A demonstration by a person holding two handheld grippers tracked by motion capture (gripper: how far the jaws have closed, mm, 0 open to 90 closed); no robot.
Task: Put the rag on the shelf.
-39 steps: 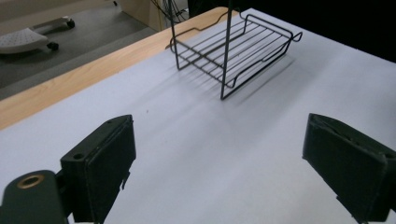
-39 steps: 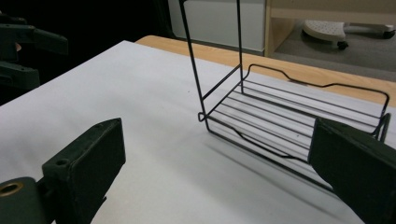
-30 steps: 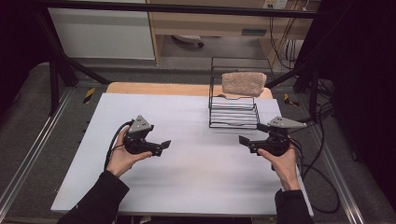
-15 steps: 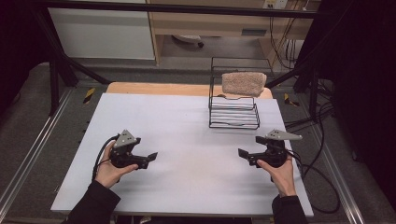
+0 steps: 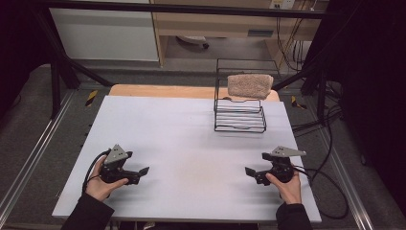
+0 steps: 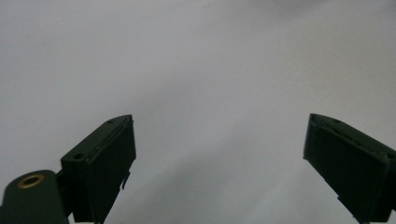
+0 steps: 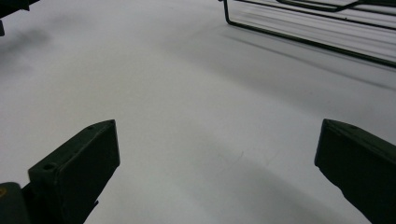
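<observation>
A black wire rack stands at the back right of the white table, and a folded beige towel hangs over its top bar. My left gripper rests low near the table's front left, held in a hand, jaws wide apart over bare tabletop. Near the front right, my right gripper is held the same way, open with nothing between its jaws. The rack's bottom wires cross the top of the right gripper view.
A wooden board sticks out behind the table's far edge. Cables trail off the right side. Black frame posts stand at the left and right, with a white cabinet behind.
Both hands have pulled their grippers back toward the front edge of the table and lower, the left one also moving further left. The jaws stay open.
</observation>
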